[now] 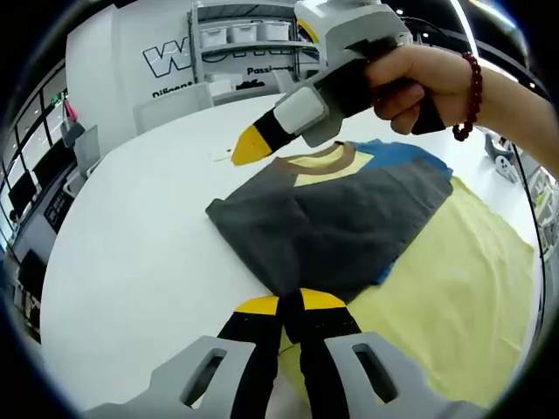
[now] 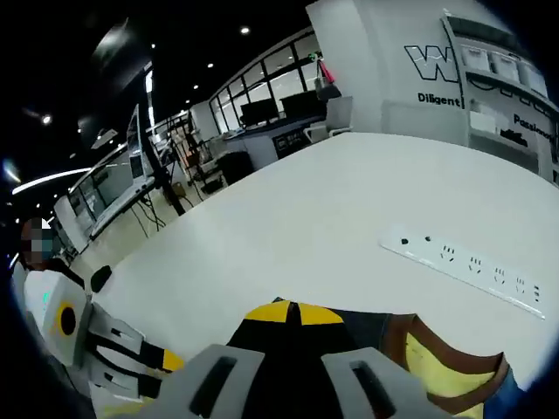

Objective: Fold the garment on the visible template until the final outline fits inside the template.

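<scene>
Nearest, my left gripper (image 1: 291, 307): jaws together, pinching the near edge of the grey garment (image 1: 332, 218), which lies part-folded over the yellow template (image 1: 454, 297) on the white worktop (image 1: 140, 262). Beyond, my right gripper (image 1: 253, 144), held in a hand (image 1: 419, 83) above the collar (image 1: 327, 159): its jaws look together, on cloth or not I cannot tell. Farthest, a power strip (image 2: 472, 262) and shelving (image 1: 249, 48); risk, as I judge it: a thin pinch slipping mid-fold, leaving fabric bunched outside the template.
</scene>
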